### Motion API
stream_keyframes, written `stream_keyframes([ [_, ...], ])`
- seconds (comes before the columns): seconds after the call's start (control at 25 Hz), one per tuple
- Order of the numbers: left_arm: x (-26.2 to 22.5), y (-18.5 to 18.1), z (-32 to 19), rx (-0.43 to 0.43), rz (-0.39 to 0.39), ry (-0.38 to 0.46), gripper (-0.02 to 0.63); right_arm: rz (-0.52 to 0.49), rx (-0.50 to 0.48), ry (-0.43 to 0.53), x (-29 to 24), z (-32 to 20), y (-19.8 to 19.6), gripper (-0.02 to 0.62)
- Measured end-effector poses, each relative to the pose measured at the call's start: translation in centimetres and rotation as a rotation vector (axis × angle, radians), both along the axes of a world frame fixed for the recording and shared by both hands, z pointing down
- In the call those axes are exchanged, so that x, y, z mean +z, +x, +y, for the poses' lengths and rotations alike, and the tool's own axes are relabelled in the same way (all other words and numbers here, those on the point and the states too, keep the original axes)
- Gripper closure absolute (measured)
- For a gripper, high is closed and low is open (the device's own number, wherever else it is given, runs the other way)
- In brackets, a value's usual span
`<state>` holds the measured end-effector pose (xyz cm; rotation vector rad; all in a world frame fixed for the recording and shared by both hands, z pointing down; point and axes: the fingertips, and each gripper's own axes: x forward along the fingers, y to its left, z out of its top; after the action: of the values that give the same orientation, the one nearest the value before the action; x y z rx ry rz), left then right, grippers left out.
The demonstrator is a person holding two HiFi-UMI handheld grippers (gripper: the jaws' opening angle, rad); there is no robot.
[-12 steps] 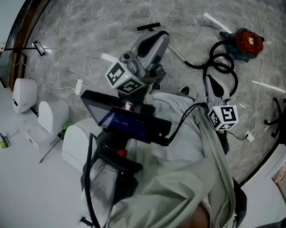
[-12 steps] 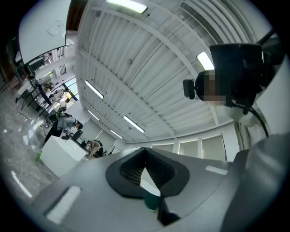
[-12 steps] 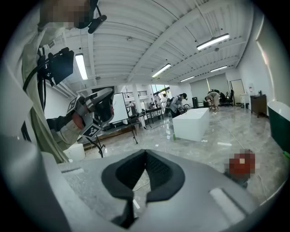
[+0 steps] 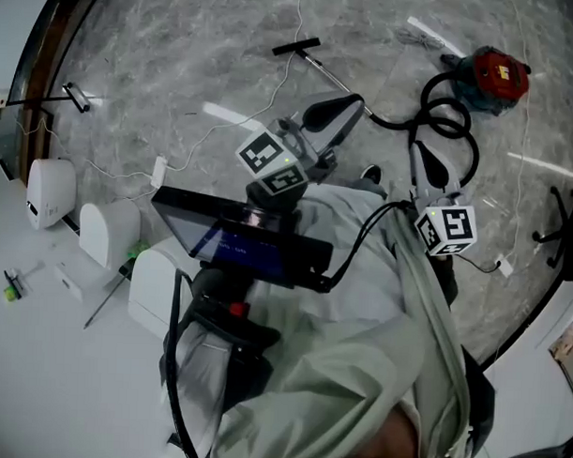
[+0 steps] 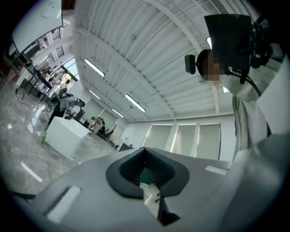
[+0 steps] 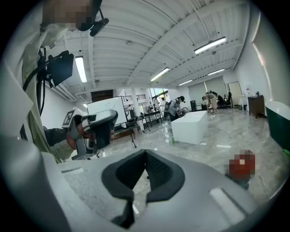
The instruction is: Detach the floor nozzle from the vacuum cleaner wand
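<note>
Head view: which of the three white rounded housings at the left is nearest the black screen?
The lowest white rounded housing, just under the black screen's corner; the others stand further left.

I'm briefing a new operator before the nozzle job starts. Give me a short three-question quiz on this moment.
1. Short answer: what black part sits at the far end of the wand?
2. True or false: the left gripper is clamped on the wand.
3. Choose one: the red vacuum cleaner lies
A. on the floor, at the upper right of the head view
B. on the white table
C. in the person's lap

Key:
1. The floor nozzle.
2. False. Its jaws are together with nothing between them.
3. A
</note>
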<state>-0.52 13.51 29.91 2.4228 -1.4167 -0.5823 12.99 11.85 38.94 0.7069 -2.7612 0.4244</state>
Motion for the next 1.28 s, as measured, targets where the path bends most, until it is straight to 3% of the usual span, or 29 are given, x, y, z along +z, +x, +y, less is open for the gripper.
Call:
stream_keyframes([
  [0.16,2.6,-1.0,1.0,-0.026,-0.067,-0.088,0.607,0.011,-0.003,0.09,-1.0,0.4,-1.1,0.595],
  [0.32,3.7,0.0,0.8,-0.03,-0.06,-0.12,0.607,0.059,0.014,0.143,-1.4,-0.1,0.2,0.595],
  [0.52,4.9,0.7,0.1,-0.071,-0.066,-0.152,0.607,0.07,-0.007,0.096,0.9,-1.5,1.5,0.595],
  [0.88,7.3,-0.4,0.0,-0.264,-0.068,-0.226,0.607,0.13,-0.156,0.053,4.6,-4.0,2.5,0.595],
  [1.12,9.3,-2.4,-1.6,-0.317,-0.03,-0.271,0.607,0.084,-0.169,0.051,6.1,-8.0,0.0,0.595],
  [1.28,11.4,-5.4,-4.0,-0.308,-0.005,-0.299,0.607,0.17,-0.211,-0.012,8.8,-10.3,-4.2,0.595],
])
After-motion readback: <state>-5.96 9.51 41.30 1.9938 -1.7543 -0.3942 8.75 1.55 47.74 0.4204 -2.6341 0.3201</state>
